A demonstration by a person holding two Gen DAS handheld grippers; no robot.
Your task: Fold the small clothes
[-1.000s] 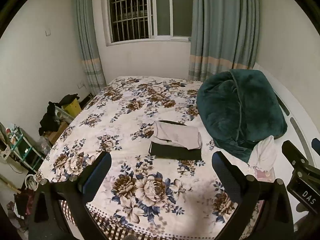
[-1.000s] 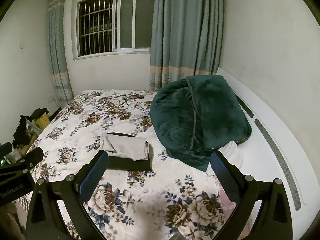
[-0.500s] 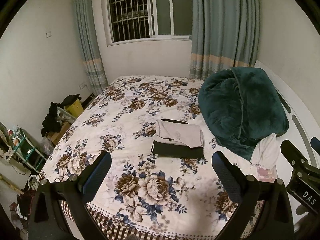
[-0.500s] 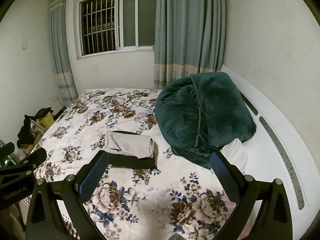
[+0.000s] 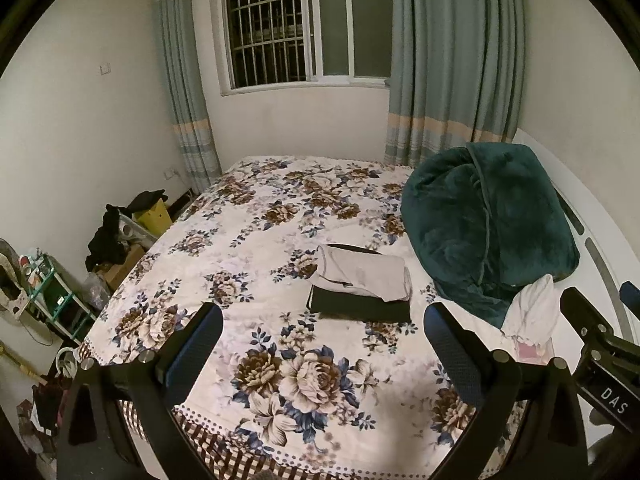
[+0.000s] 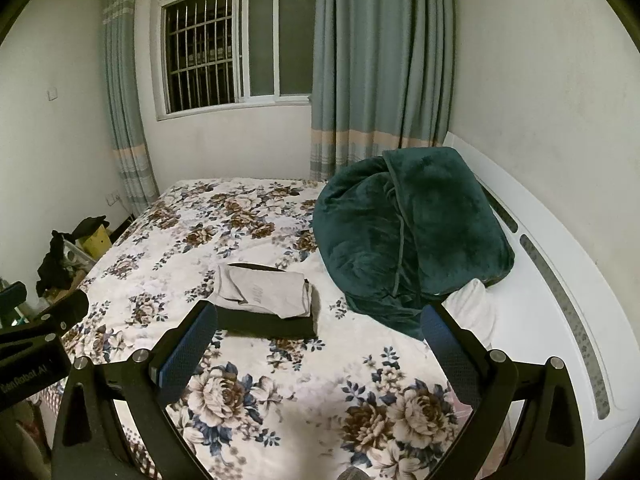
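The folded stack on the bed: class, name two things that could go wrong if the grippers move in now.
1. The beige garment lies loose on the black garment; a grab at one could drag the other and undo both folds.
2. The white cloth lies half under the green blanket, so pulling it may snag. Left gripper and right gripper are both open and empty.

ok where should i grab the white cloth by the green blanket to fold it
Pinch the white cloth at its raised top bunch, coming from the near, open side; the green blanket crowds its far side. The right gripper is open and nearer.
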